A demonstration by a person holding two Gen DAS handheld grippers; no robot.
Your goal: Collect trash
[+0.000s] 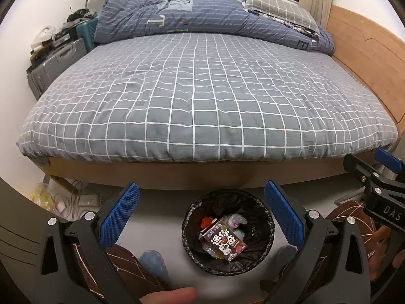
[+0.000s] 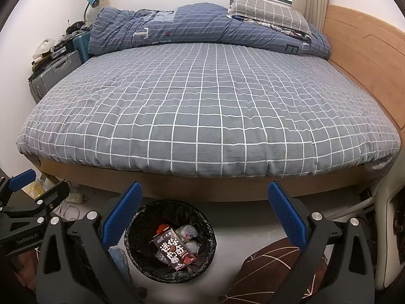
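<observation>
A round bin with a black liner (image 1: 263,215) (image 2: 202,221) stands on the pale floor in front of the bed. Inside lie a brown snack box (image 1: 225,242) (image 2: 174,250), crumpled clear wrappers (image 1: 236,220) (image 2: 187,231) and a small red piece (image 1: 206,221) (image 2: 162,228). My left gripper (image 1: 202,197) hangs open above the bin with nothing between its blue pads. My right gripper (image 2: 205,197) is open too, holding nothing, with the bin below and a little to the left. In the left wrist view the right gripper (image 1: 374,169) shows at the right edge.
A bed with a grey checked sheet (image 1: 202,96) (image 2: 202,101) fills the view ahead, with a blue duvet (image 1: 202,17) and a pillow (image 1: 278,5) at the back. Suitcases (image 1: 55,63) stand at its left. A power strip and cables (image 1: 86,200) lie on the floor. The person's legs in brown trousers (image 2: 273,266) are below.
</observation>
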